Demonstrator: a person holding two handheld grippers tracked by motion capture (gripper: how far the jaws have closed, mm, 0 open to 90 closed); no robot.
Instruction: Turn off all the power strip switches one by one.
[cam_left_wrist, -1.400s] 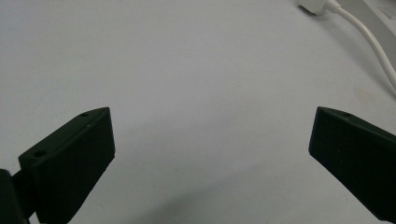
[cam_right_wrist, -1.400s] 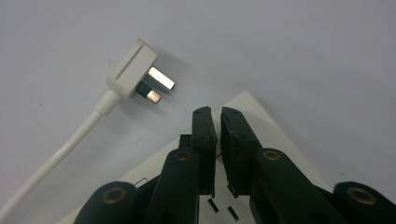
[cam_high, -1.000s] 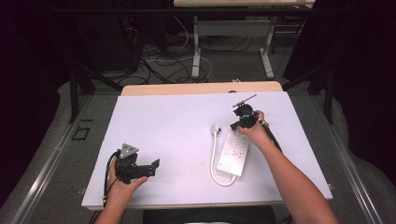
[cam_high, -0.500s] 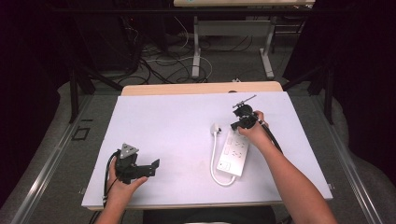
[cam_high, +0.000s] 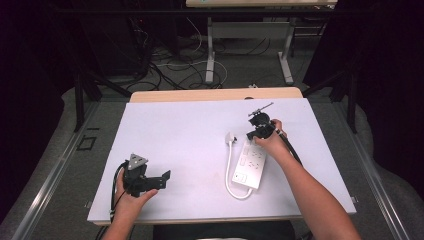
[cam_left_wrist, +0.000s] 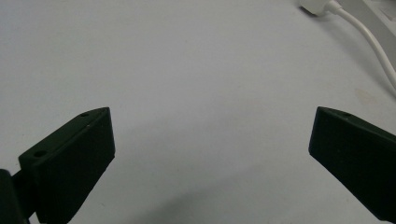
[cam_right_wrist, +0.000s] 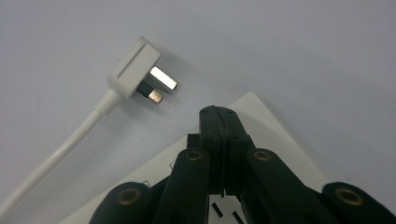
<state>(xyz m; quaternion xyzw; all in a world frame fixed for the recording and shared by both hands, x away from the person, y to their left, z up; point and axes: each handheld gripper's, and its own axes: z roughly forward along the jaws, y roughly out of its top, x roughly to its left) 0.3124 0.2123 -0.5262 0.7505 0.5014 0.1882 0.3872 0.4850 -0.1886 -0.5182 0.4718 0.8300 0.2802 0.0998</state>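
- Right now the white power strip (cam_high: 251, 164) lies flat on the right half of the white table (cam_high: 190, 135), its long side running away from the person.
- Its cable (cam_high: 229, 172) loops from the near end up the left side to the plug (cam_high: 230, 138), which lies on its side just beside the strip's far corner, pins bare (cam_right_wrist: 158, 84).
- Over that far end the right gripper (cam_high: 260, 131) hovers with jaws shut tight together on nothing; whether the tips touch the strip is hard to tell.
- From the right gripper view, the jaws cover most of the strip; only a corner and a few socket slots show.
- Well apart, at the near left, the left gripper (cam_high: 161, 180) rests low with jaws spread wide over bare table.
- Beyond the table, cables (cam_high: 170, 65) trail across a dim floor.
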